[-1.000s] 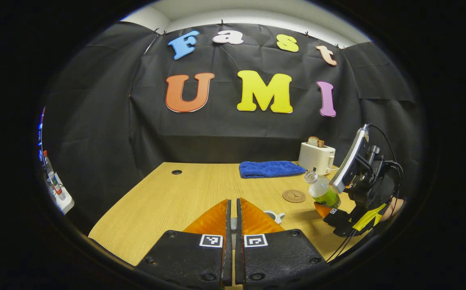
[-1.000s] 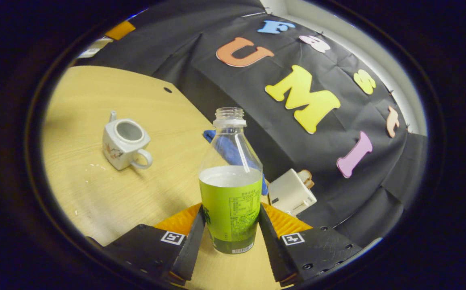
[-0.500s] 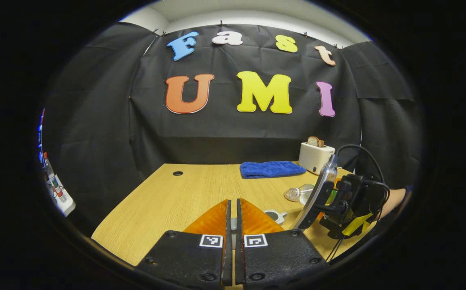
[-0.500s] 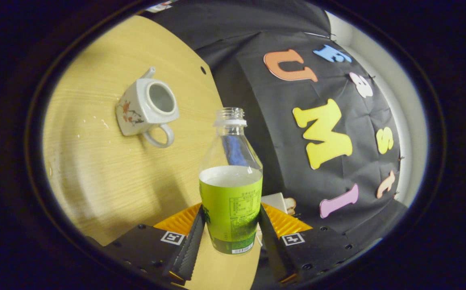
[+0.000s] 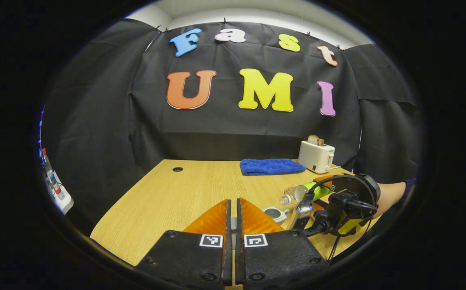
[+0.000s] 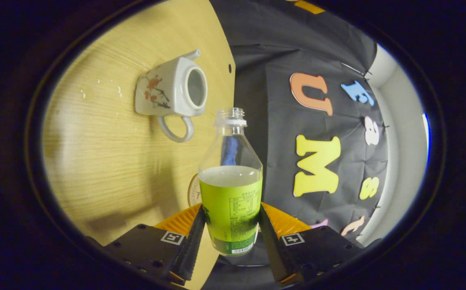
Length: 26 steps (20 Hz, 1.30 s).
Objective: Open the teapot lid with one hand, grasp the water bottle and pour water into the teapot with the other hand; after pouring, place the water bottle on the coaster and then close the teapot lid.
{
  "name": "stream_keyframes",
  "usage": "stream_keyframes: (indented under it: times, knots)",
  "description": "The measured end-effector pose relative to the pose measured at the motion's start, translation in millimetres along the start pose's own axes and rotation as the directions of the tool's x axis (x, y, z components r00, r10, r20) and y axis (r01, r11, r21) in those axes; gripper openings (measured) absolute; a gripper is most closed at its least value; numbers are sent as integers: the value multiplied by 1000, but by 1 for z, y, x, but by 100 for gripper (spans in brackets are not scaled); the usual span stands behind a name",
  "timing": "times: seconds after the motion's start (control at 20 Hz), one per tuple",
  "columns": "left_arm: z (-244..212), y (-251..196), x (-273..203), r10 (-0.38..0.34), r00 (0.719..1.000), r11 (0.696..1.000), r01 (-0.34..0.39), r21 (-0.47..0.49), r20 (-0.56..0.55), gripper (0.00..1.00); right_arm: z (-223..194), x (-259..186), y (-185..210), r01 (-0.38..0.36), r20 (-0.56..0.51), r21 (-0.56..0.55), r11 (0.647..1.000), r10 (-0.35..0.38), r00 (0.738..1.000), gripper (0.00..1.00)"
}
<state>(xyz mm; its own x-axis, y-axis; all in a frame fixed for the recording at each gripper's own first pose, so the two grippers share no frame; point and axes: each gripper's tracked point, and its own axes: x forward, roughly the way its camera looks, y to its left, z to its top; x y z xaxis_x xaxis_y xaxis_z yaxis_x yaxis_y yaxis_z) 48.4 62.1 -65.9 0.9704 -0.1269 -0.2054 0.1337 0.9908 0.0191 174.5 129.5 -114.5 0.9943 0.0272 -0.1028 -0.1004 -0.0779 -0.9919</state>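
Jaws: in the left gripper view the left gripper (image 5: 233, 219) has its two fingers drawn almost together, leaving only a thin slit with a small pale piece between them; whether they pinch the teapot lid cannot be told. In the right gripper view the right gripper (image 6: 230, 225) has both fingers pressed against the green-labelled lower body of the water bottle (image 6: 230, 189).

Left gripper view, left to right: the table's (image 5: 168, 197) left edge runs diagonally from the lower left toward a small round hole (image 5: 177, 169) near the far edge; most of the left half of the tabletop is bare wood. At centre, just right of the fingertips, the rim of the teapot (image 5: 273, 212) shows. Behind it lies a folded blue cloth (image 5: 271, 166); a white toaster (image 5: 316, 156) stands at the far right corner. At right, the bottle (image 5: 303, 192) lies nearly horizontal, its long axis running right to left and its uncapped mouth at the left end, just above and right of the teapot. The other gripper (image 5: 344, 205) and a hand (image 5: 386, 193) hold it.

Right gripper view, left to right: the tabletop fills the left half, its edge running down the middle. The teapot (image 6: 172, 93) sits upper left, lidless, opening toward the right, spout upward, handle downward. The bottle's neck points up the frame, just right of the teapot. The coaster (image 6: 194, 190) peeks out beside the bottle's left flank.
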Motion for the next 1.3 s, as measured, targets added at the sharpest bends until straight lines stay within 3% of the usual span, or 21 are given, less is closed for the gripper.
stream_keyframes:
  times: [0.65, 1.3]
  knots:
    - [-7, 10, 5, 21, 1000, 1000, -21, -13, -23, 5, 24, -2, -21, 112, 52, -244, 963, -102, 993, 73]
    - [-5, 18, 1, 22, 999, 1000, -23, -22, -24, 5, 38, -10, -40, 210, 104, -357, 910, -185, 977, 72]
